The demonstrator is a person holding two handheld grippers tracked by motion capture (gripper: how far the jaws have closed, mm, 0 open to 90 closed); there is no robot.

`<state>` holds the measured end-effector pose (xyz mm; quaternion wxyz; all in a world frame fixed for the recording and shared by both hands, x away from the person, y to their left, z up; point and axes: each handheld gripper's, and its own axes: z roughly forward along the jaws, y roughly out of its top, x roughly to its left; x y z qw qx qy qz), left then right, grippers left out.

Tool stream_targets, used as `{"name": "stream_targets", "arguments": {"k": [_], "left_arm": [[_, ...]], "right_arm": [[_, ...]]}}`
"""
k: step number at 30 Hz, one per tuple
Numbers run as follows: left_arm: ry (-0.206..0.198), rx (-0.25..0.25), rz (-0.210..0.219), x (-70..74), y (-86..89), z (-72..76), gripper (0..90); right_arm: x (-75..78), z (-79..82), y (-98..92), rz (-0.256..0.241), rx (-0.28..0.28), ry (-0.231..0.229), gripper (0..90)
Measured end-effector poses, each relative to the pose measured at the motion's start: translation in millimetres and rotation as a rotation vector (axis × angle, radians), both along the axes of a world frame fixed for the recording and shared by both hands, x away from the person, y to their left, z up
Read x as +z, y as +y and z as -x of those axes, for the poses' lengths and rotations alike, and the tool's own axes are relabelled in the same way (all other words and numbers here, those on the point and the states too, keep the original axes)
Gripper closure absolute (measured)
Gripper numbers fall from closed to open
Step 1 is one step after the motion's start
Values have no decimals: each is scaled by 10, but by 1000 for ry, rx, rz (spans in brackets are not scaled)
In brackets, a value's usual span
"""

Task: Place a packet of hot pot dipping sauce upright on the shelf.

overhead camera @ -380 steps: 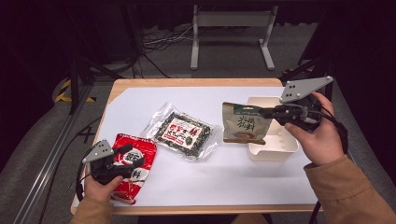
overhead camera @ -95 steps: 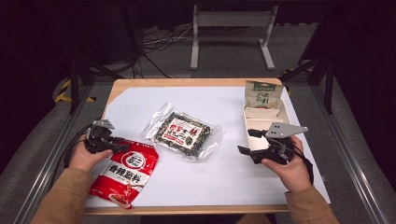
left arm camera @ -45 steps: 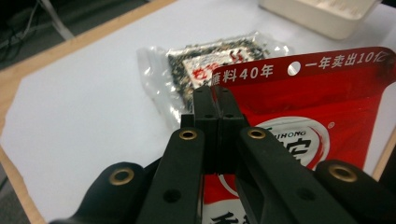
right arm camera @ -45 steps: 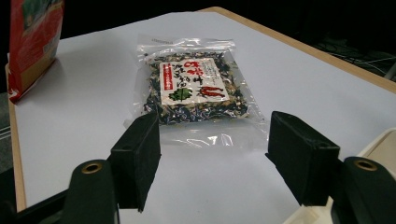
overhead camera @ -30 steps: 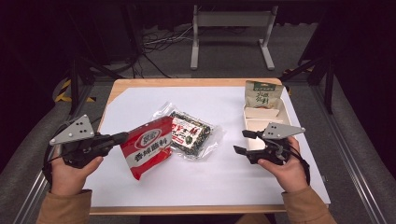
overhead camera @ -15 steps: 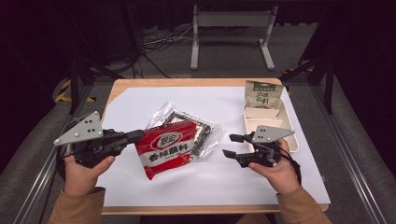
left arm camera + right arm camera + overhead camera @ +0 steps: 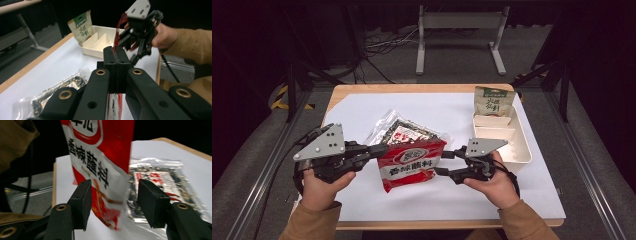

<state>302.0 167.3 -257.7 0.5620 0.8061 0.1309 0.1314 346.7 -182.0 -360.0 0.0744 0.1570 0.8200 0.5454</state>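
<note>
The red sauce packet [image 7: 411,162] has been lifted off the worktop [image 7: 362,107] and is pinched at its edge by the left claw [image 7: 379,150]. The right claw [image 7: 443,162], now moved in, is spread around the opposite edge, ready for a handover.

The red packet [image 7: 100,162] carries large black Chinese characters on its white panel — in the right gripper view they read 香辣蘸料, running down its face. The same four characters show on the red packet in the high view. The green pouch [image 7: 492,101] bears dark Chinese characters on a pale label — too small to read. The label on the clear packet [image 7: 160,185] is blurred.
</note>
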Motion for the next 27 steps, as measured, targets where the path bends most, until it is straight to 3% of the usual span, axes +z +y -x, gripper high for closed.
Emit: {"name": "stream_targets", "arguments": {"k": [5,8,10,13,20,22,24,27], "left_arm": [[-1,-30,10,-21,-125,5,900],[-1,-39,0,-51,-179,16,900],[3,-41,-3,-65,-188,7,900],[10,-36,5,-87,-168,-11,900],[39,-3,34,-198,-97,-78,872],[46,5,36,-213,-86,-83,825],[53,28,31,-219,-80,-94,724],[61,71,31,-249,-68,-119,460]], "right_arm": [[-94,-2,91,10,51,19,513],[-126,4,92,31,91,10,718],[-125,7,87,42,126,28,833],[-113,14,83,53,129,-4,871],[-52,-2,37,76,132,12,893],[-32,-13,14,73,135,25,896],[-8,-19,-11,72,132,28,896],[37,-36,-67,61,126,36,897]]}}
